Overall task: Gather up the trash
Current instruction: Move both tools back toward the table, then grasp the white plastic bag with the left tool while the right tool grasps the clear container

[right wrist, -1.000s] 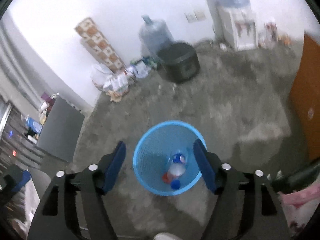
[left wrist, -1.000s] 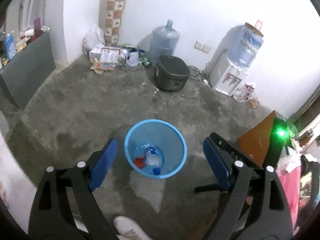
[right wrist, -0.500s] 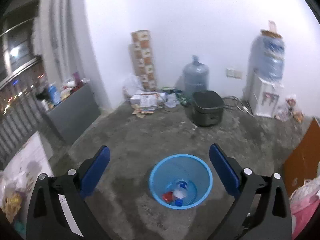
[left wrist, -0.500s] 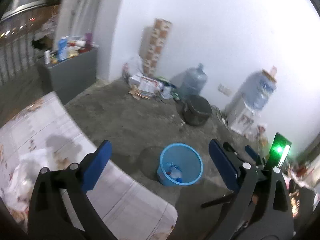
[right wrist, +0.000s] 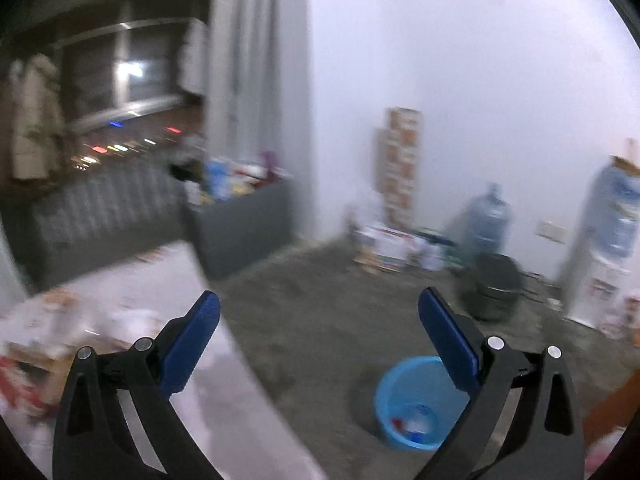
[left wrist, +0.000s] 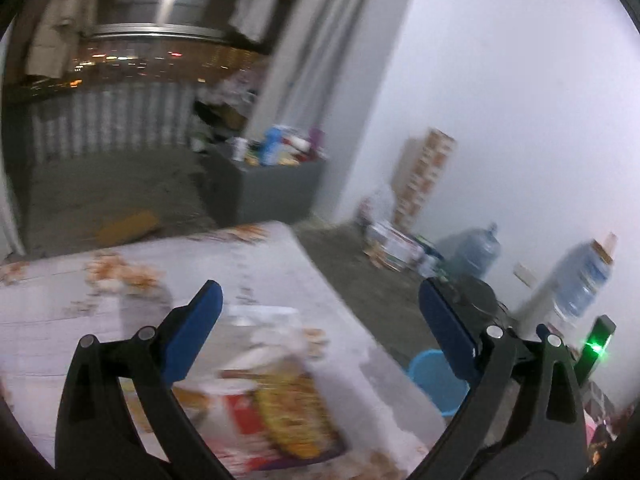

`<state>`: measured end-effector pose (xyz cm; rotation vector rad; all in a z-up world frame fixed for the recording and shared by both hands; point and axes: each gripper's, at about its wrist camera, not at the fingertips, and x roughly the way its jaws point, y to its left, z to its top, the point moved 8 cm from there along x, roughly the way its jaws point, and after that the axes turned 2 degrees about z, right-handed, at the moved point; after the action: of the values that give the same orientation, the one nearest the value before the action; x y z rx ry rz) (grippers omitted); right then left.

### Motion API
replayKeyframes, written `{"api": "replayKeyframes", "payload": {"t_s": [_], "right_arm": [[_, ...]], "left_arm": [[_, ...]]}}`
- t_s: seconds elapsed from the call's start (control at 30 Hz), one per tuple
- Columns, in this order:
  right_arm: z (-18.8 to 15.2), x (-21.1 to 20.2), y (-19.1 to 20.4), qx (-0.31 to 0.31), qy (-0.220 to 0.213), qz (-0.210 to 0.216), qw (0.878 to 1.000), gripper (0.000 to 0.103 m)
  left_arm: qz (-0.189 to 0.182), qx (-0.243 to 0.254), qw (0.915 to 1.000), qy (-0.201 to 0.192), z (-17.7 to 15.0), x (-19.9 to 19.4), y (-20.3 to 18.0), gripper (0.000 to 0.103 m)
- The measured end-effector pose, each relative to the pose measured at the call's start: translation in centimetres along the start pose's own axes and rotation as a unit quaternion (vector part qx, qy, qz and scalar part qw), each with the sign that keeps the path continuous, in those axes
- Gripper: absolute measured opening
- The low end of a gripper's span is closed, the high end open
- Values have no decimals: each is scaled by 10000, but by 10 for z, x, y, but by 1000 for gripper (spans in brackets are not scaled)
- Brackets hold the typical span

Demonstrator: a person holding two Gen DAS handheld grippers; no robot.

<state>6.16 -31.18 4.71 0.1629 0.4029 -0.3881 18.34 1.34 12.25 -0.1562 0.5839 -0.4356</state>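
Note:
My left gripper [left wrist: 318, 300] is open and empty above a table with a white patterned cloth [left wrist: 100, 292]. A red and yellow food package [left wrist: 276, 412] lies on the table just below and between its fingers. The blue trash basket [left wrist: 436, 380] stands on the floor past the table's right edge. My right gripper [right wrist: 318, 308] is open and empty, over the floor beside the table [right wrist: 224, 400]. The basket [right wrist: 412, 404] sits lower right of it, with a bottle and red scrap inside. Blurred trash [right wrist: 24, 364] lies on the table at far left.
A grey cabinet [left wrist: 276, 192] with bottles on top stands behind the table. A black cooker [right wrist: 496, 286], a water jug [right wrist: 486, 220], a dispenser [right wrist: 612, 248] and stacked boxes [right wrist: 400, 168] line the white wall. The floor is bare concrete.
Both grippers rose and swung left from over the basket. The table and the food package came into the left view; the basket slid to the lower right in both views.

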Motion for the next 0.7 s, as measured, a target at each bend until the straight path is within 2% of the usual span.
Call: {"api": "replayKeyframes", "payload": {"t_s": [0.03,0.13,0.27,0.43,0.53,0.57,0.6,0.7], "right_arm": [[5,-1,16,-1,-74,305,9995,97],[9,-1,51,-11,-42,705,9975,97],[8,10,90,248,437,1544,9867,97],[3,29,124,484,1006,2235,9683,96],[-2,37,140,508,1250,2459,9599,91],[-1,45,145,478,1349,2540,9566,90],[-2,49,150,458,1425,2596,9541,88],[-8,63,174,419,1744,2760,9443,82]], "left_arm": [[65,-60,10000,-33,3,-6,12,94],[232,-210,9995,-76,8,-18,48,94],[318,-210,9993,10,4,-24,79,94],[179,-47,9995,239,-4,-12,88,94],[54,112,9990,425,-7,3,88,93],[9,192,9984,531,-11,9,88,90],[-6,239,9978,615,-14,16,86,81],[-135,433,9920,1179,-29,45,86,66]]}}
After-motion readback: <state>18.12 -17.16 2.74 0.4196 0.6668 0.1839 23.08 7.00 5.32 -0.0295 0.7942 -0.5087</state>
